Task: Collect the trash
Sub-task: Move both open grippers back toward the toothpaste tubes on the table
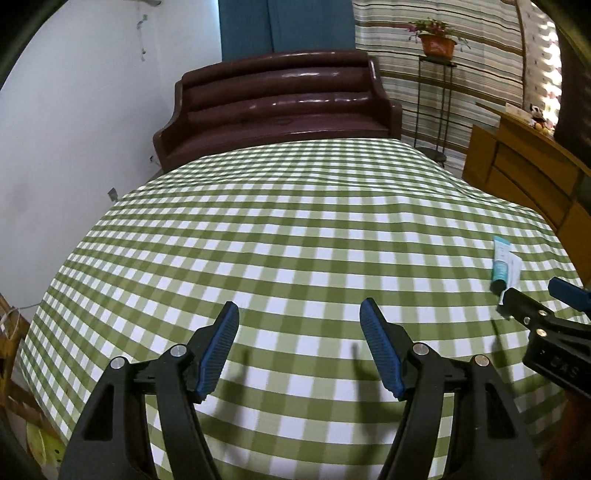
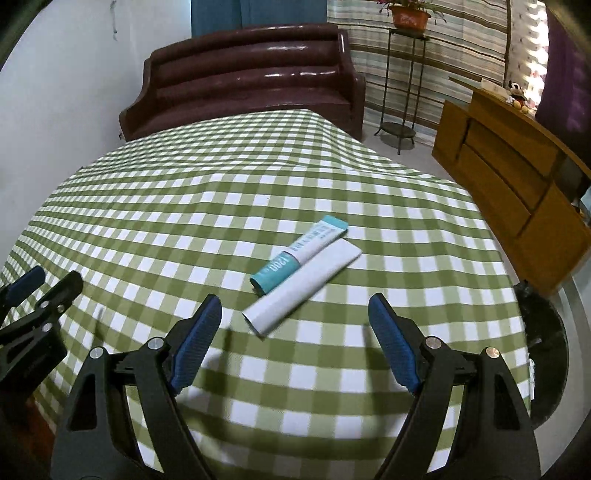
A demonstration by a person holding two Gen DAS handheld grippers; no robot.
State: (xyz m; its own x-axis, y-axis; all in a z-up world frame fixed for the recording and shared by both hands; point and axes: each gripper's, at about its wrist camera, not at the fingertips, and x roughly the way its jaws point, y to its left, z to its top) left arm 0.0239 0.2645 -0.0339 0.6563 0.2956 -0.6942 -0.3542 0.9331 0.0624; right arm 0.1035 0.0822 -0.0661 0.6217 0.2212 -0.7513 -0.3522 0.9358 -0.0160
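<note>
A teal and white tube (image 2: pixel 297 255) lies on the green checked tablecloth (image 2: pixel 184 221), against a white folded paper or carton (image 2: pixel 303 286). My right gripper (image 2: pixel 295 308) is open and empty, just short of the white piece, above the cloth. My left gripper (image 1: pixel 299 314) is open and empty over bare cloth (image 1: pixel 258 229). In the left wrist view the tube (image 1: pixel 500 264) and white piece (image 1: pixel 513 269) lie at the far right, with the right gripper (image 1: pixel 535 295) beside them. The left gripper's fingers (image 2: pixel 26 284) show at the left edge of the right wrist view.
A dark brown leather sofa (image 2: pixel 243 74) stands behind the table. A wooden cabinet (image 2: pixel 509 177) is to the right, with a metal plant stand (image 2: pixel 399 85) and flower pot (image 2: pixel 410 16) by the striped curtain. A dark round bin-like object (image 2: pixel 543 332) sits below the table's right edge.
</note>
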